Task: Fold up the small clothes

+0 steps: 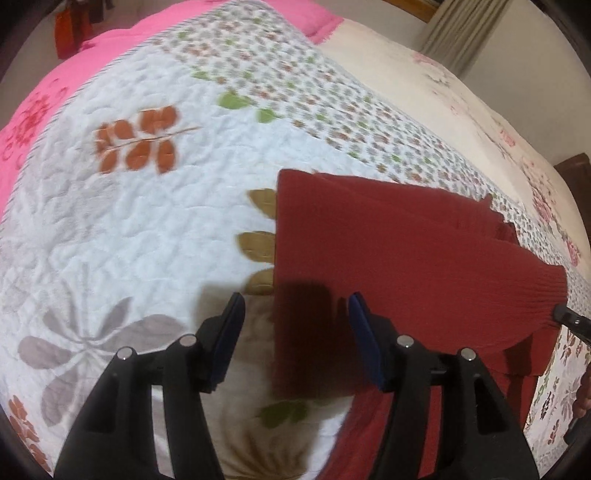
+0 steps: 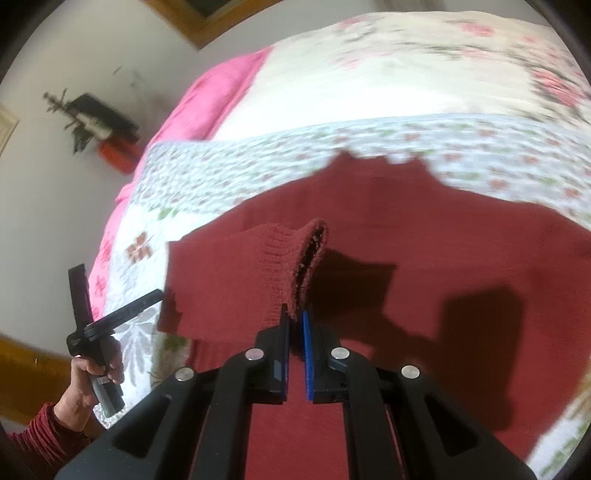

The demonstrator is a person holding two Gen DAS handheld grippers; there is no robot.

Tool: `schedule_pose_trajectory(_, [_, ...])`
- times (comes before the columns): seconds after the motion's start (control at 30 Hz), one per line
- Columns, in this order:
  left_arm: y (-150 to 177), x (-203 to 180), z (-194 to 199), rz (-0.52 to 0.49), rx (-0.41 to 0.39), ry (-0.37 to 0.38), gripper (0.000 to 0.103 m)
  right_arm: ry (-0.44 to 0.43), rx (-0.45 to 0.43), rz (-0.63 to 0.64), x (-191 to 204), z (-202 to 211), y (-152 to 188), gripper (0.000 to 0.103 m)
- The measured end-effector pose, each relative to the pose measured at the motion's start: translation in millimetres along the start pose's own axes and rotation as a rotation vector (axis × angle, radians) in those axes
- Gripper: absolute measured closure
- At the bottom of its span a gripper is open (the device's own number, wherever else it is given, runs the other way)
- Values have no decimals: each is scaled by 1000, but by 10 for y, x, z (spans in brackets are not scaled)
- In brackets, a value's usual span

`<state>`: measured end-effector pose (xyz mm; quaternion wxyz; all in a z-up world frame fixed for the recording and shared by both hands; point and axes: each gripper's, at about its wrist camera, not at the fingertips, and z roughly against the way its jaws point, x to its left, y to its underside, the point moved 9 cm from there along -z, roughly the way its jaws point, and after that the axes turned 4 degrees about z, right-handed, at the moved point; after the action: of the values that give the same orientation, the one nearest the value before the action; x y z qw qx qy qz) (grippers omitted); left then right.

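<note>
Right wrist view alone shows the right gripper (image 2: 294,321) pinching the sweater's cuff (image 2: 284,266); left gripper (image 1: 295,314) gapes.

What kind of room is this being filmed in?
Most likely a bedroom in a home. A bed with a floral quilt and a pink blanket fills both views, a curtain hangs behind it, and a red sweater lies on the quilt.
</note>
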<state>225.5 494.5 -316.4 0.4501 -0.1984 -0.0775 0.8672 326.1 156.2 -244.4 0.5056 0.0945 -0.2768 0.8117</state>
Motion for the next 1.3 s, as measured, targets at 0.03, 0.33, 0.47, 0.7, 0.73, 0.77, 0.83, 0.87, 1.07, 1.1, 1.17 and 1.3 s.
schedule_pose_trajectory(0.03, [10, -57, -31, -8, 4, 3, 45, 26, -6, -13, -150, 77, 22, 97])
schedule_pose_trajectory(0.33, [113, -658, -407, -113, 32, -28, 45, 160, -6, -152, -1147, 410, 454, 97])
schedule_pose_trajectory(0.47, [157, -743, -610, -171, 36, -100, 41, 171, 41, -195, -1384, 270, 668, 97])
schedule_pose_trajectory(0.7, [119, -861, -484, -191, 14, -114, 40, 197, 77, -197, -1446, 258, 863, 90])
schedule_pose_trajectory(0.73, [110, -900, -419, -200, -3, -110, 40, 210, 59, -194, -1448, 322, 833, 90])
schedule_pose_trajectory(0.77, [109, -964, -340, -215, -26, -103, 40, 218, 44, -187, -1442, 360, 796, 89])
schedule_pose_trajectory(0.83, [131, -1072, -257, -232, -46, -84, 40, 215, 10, -166, -1395, 460, 688, 89])
schedule_pose_trajectory(0.87, [157, -1129, -238, -237, -47, -71, 40, 200, 3, -160, -1342, 449, 635, 89])
schedule_pose_trajectory(1.07, [430, -1255, -484, -279, 36, -70, 40, 182, 84, -174, -1300, 96, 704, 87])
schedule_pose_trajectory(1.1, [472, -1248, -540, -287, 47, -83, 40, 195, 104, -184, -1331, 35, 758, 87])
schedule_pose_trajectory(1.17, [507, -1243, -608, -323, 41, -107, 39, 207, 125, -190, -1415, -44, 854, 90])
schedule_pose_trajectory(1.3, [512, -1279, -589, -324, 49, -106, 39, 200, 104, -206, -1411, -16, 870, 89])
